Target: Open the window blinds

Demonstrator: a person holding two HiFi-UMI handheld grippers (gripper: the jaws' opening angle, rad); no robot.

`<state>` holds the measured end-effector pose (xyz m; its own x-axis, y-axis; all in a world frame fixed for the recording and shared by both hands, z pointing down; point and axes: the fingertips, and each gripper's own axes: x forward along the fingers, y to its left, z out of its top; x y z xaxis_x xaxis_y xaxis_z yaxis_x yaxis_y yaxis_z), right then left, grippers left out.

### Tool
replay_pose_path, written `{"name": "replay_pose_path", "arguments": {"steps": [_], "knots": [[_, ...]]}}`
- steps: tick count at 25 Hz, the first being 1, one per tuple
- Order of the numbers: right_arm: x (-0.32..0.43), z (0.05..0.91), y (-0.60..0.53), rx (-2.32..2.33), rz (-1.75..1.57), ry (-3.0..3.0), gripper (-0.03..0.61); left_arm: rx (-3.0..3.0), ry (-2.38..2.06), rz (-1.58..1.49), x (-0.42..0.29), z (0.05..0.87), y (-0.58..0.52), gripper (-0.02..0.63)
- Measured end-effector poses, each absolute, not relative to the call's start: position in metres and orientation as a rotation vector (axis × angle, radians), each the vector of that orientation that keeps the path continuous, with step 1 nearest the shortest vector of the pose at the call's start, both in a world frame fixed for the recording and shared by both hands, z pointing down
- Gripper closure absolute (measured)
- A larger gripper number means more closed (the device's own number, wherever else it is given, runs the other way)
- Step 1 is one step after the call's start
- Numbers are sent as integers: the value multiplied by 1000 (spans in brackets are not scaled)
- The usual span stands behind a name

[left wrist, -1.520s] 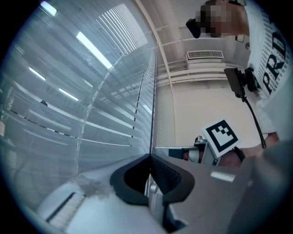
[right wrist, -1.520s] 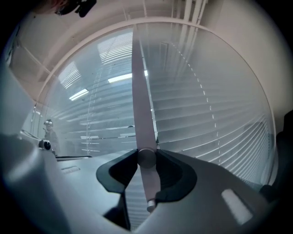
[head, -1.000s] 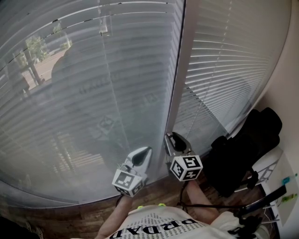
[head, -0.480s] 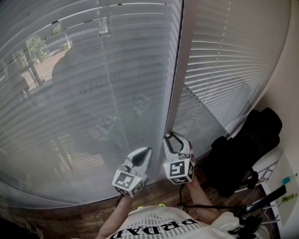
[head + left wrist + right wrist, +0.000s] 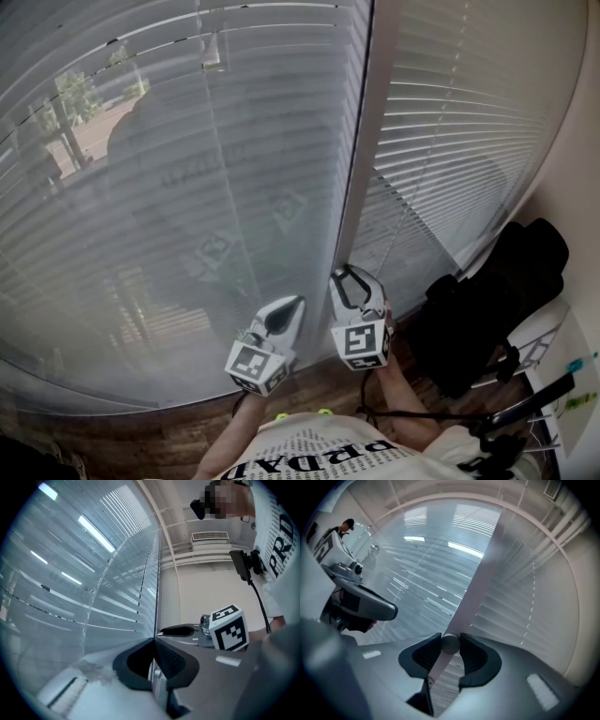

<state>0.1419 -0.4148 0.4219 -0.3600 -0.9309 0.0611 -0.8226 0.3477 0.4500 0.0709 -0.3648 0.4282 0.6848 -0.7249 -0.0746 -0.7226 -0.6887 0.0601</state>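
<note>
Right tongs (image 5: 350, 275) level, on wand (image 5: 450, 645).

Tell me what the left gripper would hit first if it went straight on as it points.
Probably the left blind's slats, right at their edge beside the white window post. The left gripper aims at that seam; depth is hard to judge.

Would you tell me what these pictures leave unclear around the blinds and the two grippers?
- Wand, above the right gripper: right gripper view, its upper run merges with the pale window post.
- Outdoors: head view, veiled by the left blind's slats and reflections.
- Black bundle: head view, too dark to identify.
</note>
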Motion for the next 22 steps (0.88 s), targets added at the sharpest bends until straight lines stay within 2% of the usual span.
{"name": "replay_pose_path", "arguments": {"steps": [6,22], "knots": [[144,421,-415,1601,-398,-2384,445,2855,-1228,-151,71,428,-365,618],[153,422,-418,1745,122,-2660,445,2865,-1218,-175,72,425,-364,618]]}}
